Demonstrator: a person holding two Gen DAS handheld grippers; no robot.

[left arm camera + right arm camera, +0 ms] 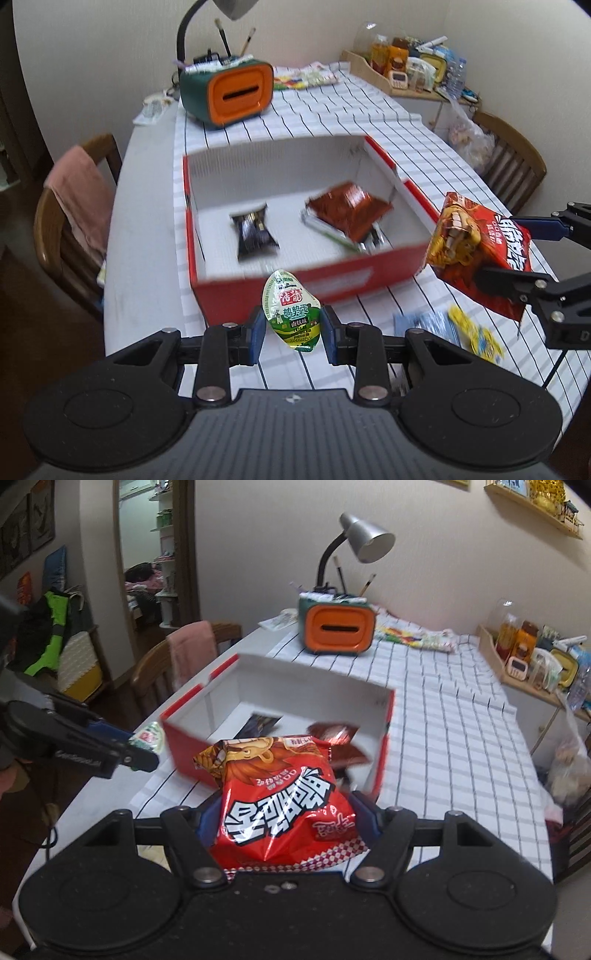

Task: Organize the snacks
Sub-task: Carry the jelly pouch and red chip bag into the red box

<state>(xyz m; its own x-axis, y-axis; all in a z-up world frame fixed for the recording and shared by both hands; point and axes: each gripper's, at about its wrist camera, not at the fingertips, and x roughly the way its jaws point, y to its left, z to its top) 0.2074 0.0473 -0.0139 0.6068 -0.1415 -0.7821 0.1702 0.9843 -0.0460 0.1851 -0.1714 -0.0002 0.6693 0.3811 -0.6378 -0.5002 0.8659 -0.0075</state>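
A striped cloth covers the dining table [332, 122], lamp and orange-and-green tissue box [229, 92] at the far end, and in the middle sits the landmark: a red box [295, 284] with a white inside, open on top.

Both tools are loaded and up in the air. The left gripper [293, 328] has its blue pads pinched in narrow on a small green egg packet [291, 314], which hangs just short of the box's near wall. The right gripper [288, 823] stands about half open, clamped across a puffy red noodle bag [280, 794], off the box's near right corner and clear of the cloth.

Already inside the box: a black packet [255, 232] to the left, a brown-red packet [345, 214] to the right. Two more snacks, one blue [424, 321] and one yellow [476, 332], lie on the cloth just outside the near wall, yet to be collected.

Risks now. The green packet is glossy and held only by its edges, so it could squirt out before it clears the wall. The noodle bag is air-filled, so it may shift in the jaws, or catch the rim and shove the light cardboard box. Both grippers heading for the same opening could bump each other.
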